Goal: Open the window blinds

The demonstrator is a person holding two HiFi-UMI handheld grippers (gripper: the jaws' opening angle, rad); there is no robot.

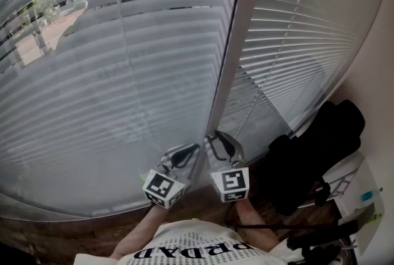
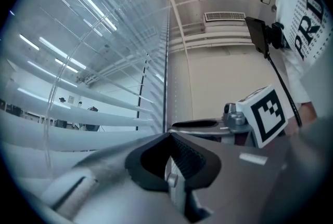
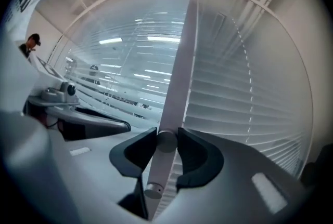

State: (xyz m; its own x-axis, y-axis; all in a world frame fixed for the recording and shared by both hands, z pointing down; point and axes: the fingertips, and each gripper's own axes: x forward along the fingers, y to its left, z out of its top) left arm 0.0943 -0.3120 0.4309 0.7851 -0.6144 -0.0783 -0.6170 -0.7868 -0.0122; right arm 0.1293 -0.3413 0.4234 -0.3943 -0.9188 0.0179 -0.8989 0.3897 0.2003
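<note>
- blinds (image 1: pixel 123 73): two panels fill the window straight ahead. Slats are mostly flat-shut, and the street shows only through gaps at top left. I'd say the task is barely begun.
- tilt wand (image 1: pixel 228 55): hangs between the two panels. The right gripper (image 1: pixel 217 138) is clamped on its lower end, one pad on each side of the rod.
- left gripper (image 1: pixel 196 148): just beside the right one, tips together, nothing in it. I can't see it touching wand or slats.
- Risk, slip: it's a smooth round rod in soft pads. A wrist roll may spin the pads around the rod, and then the slats won't move.
- Risk, swing: the grip is near the free end. Any sideways pull swings the wand, which could slide out of the jaws or strain its top fitting.
- Risk, direction: a twist the wrong way shuts the slats the other way. Forcing past the stop loads the tilt mechanism.
- Risk, crowding: the left gripper is close enough to bump the wand if either hand drifts.
- Right gripper view: the only one showing the rod seated between the pads.
- Left gripper view: shows its own tips met and the right gripper side-on. It shows little of the right panel.
- Head view: the only one showing how close the two grippers are. It also shows a black bundle (image 1: pixel 320 153) low on the right.
</note>
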